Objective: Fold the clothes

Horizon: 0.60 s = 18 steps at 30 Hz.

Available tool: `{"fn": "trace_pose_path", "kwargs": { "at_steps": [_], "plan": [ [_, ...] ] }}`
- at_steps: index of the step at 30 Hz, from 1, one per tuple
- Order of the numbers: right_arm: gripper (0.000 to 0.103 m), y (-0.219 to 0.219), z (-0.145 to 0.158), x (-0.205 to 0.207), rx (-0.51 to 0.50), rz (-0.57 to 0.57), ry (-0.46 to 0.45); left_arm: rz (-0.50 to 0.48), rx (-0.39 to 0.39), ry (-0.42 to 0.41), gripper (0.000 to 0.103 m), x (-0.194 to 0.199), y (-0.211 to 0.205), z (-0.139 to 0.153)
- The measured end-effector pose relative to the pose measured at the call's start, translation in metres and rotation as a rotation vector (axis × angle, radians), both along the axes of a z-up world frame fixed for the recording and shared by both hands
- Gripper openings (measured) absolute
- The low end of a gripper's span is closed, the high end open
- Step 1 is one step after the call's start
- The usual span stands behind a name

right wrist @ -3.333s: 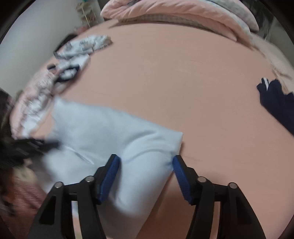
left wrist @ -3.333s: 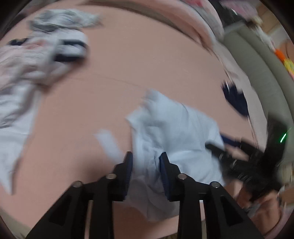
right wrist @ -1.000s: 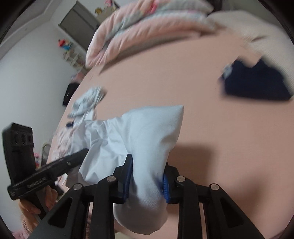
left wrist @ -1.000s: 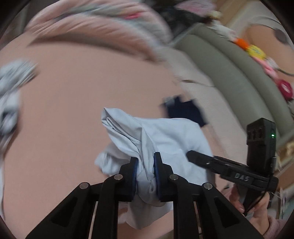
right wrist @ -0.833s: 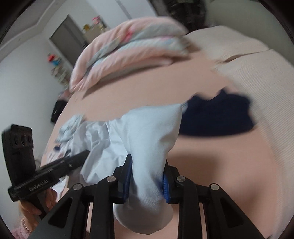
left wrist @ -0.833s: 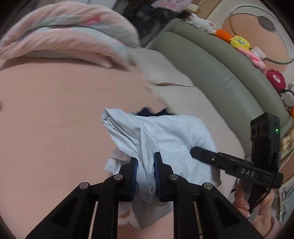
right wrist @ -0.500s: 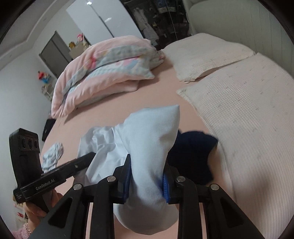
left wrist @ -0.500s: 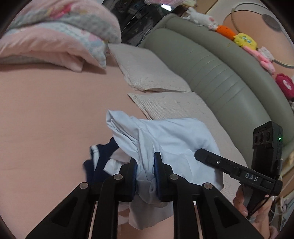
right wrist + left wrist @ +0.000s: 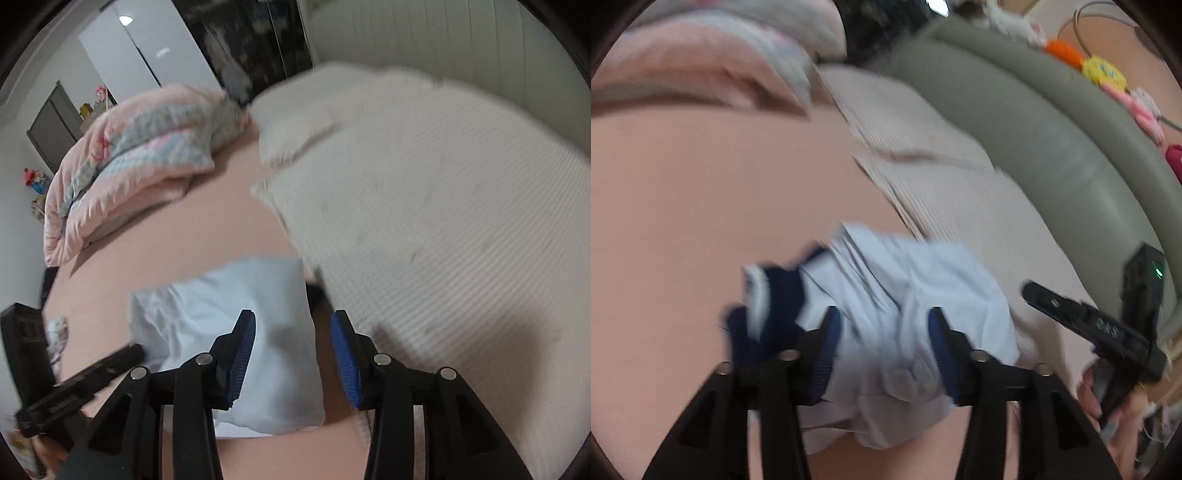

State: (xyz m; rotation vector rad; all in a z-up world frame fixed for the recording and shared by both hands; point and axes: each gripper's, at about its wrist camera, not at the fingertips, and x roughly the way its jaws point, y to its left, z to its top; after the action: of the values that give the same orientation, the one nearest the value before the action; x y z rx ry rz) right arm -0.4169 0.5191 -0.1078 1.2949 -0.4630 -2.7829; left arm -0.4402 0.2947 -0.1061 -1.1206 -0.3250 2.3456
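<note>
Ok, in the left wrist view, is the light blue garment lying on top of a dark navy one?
Yes, the light blue garment partly covers the dark navy garment, which sticks out beside it.

We see soft, even indoor light, rather dim; a ceiling lamp [image 9: 125, 20] glows in the right wrist view; motion blur smears the pillows [image 9: 923, 147] and the pale blue garment [image 9: 905, 295]; fisheye curving bends the headboard [image 9: 1034, 129]; black vignette rings both frames; shadows stay faint under the quilt [image 9: 129, 166].
</note>
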Motion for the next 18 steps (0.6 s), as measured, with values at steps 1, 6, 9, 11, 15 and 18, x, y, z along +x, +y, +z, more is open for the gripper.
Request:
{"fn": "trace_pose_path", "kwargs": {
  "at_steps": [1,6,9,11,15,18],
  "plan": [
    [0.042,-0.010,0.001,-0.004,0.019,0.034,0.000,-0.005,-0.015,0.036,0.050,0.002,0.001,0.006],
    [0.045,-0.036,-0.026,-0.030,0.170,0.028,-0.116,-0.074,-0.203,0.019,0.054,-0.013,0.032,-0.012],
    [0.058,-0.026,-0.043,-0.033,0.154,0.004,-0.154,-0.029,-0.258,-0.095,0.056,-0.022,0.015,-0.047],
    [0.067,-0.009,-0.053,-0.028,0.059,-0.003,-0.161,-0.005,-0.168,-0.168,0.056,-0.021,-0.016,-0.062],
    [0.067,-0.009,-0.052,-0.023,0.115,-0.013,-0.156,0.099,-0.028,-0.125,0.055,-0.014,-0.053,-0.045],
    [0.070,-0.016,-0.038,-0.016,0.084,-0.013,-0.145,0.087,-0.043,-0.084,0.075,-0.014,-0.057,-0.025]
  ]
}}
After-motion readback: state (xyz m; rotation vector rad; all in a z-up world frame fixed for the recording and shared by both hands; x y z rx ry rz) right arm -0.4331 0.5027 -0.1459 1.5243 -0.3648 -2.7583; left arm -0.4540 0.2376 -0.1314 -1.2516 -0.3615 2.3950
